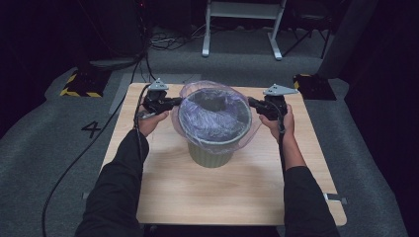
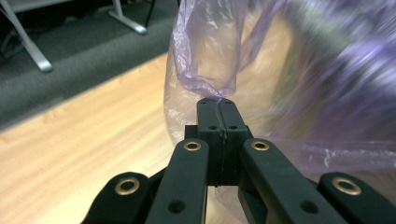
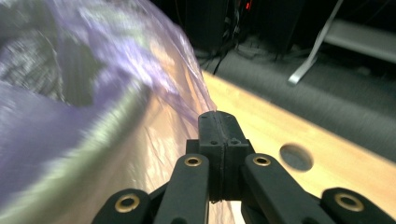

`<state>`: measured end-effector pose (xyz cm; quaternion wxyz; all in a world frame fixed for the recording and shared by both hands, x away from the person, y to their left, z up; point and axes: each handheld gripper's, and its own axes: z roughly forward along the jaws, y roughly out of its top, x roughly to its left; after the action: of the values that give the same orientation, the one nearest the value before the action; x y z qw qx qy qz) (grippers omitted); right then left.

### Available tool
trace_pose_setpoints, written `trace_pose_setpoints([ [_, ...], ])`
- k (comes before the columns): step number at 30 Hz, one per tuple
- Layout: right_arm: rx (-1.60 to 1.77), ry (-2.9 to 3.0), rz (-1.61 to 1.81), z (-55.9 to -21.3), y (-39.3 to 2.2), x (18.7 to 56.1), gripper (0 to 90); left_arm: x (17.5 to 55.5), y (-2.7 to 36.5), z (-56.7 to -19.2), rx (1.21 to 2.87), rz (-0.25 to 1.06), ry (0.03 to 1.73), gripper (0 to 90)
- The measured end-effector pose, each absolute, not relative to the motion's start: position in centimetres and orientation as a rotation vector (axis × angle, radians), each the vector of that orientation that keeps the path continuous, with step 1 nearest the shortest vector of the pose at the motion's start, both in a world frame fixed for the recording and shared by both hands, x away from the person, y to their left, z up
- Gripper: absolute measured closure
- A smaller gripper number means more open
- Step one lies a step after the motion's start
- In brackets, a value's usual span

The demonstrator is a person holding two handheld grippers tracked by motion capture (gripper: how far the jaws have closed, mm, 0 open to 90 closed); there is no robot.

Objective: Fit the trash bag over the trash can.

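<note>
Table: one wooden table, light top, filling the lower centre of the high view; one round hole in its surface, at the lower right of the right gripper view.
Bin: one green ribbed bin, upright at the centre of the high view, its long axis vertical and its mouth facing up.
Bag: one translucent purple bag, lining the bin; its mouth faces up, with the rim folded out and billowing over both sides of the bin.
Hands: two, one on each gripper, either side of the bin in the upper middle of the high view.
Left gripper: points toward the bin; jaws clenched on the bag edge, film pinched at the tips.
Right gripper: points toward the bin from the opposite side; jaws clenched together at the bag edge, film against the tips.
</note>
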<state>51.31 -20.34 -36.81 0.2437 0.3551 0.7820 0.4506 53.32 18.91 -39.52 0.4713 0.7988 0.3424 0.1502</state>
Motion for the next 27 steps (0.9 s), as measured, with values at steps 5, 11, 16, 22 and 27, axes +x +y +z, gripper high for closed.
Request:
trace_pose_setpoints([
  [5, 1.037, 2.189, 1.196, -38.8, -20.2, 51.8, 90.0, 53.4, 18.9, -41.8, 1.959, 0.289, 0.856, 89.8],
  [11, 1.082, 2.222, 1.194, -41.1, -21.3, 51.5, 90.0, 52.4, 19.1, -44.0, 2.002, 0.257, 0.86, 89.8],
  [16, 1.104, 2.226, 1.225, -42.4, -22.4, 50.6, 90.0, 50.9, 20.0, -45.7, 2.021, 0.229, 0.851, 89.8],
  [22, 1.089, 2.18, 1.247, -42.0, -23.7, 49.4, 80.0, 48.9, 22.1, -45.5, 1.96, 0.273, 0.881, 76.0],
  [27, 1.03, 2.121, 1.265, -40.0, -25.1, 47.9, 56.8, 46.9, 23.9, -43.6, 1.917, 0.351, 0.848, 51.1],
])
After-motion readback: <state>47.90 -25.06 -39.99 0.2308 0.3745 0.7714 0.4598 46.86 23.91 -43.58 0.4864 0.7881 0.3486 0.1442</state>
